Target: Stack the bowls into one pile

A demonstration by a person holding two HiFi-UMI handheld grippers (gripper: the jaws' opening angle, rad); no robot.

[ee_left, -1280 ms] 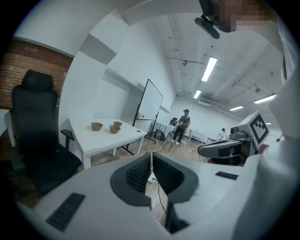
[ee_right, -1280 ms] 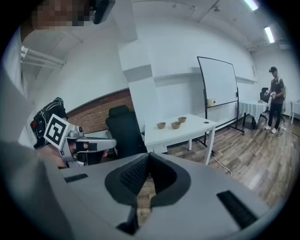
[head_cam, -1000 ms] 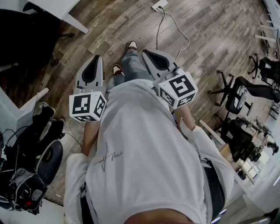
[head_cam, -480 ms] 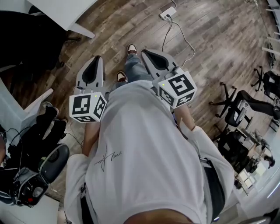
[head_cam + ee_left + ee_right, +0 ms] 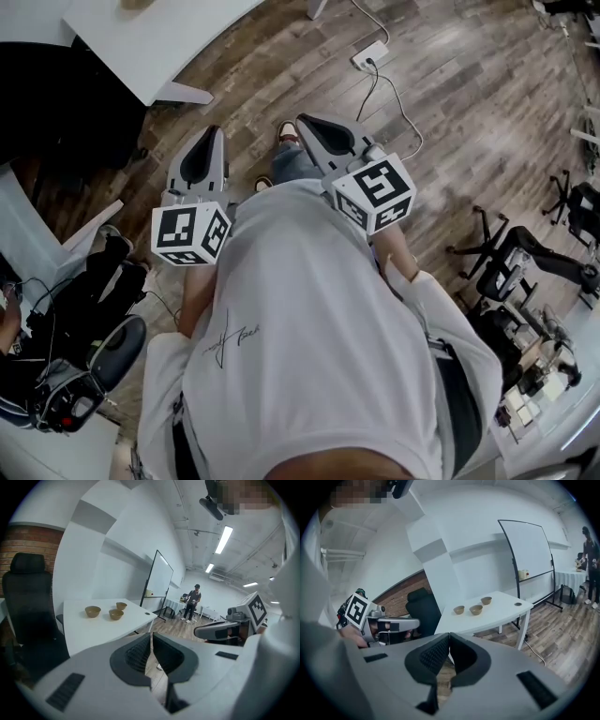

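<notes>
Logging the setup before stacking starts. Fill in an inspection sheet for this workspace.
Surface: white table, holding the bowls.
Job's things: three bowls, standing apart, unstacked.
Clutter: small dark disc near the table's edge.
Grippers: left gripper and right gripper both shut, jaws empty, away from the table.
Cables: power strip with white cable on the floor.
Surroundings: whiteboard, black chair, standing person far off.

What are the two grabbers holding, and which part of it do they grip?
Nothing. The left gripper and the right gripper both have their jaws shut together and empty; the three bowls sit untouched on the white table.
</notes>
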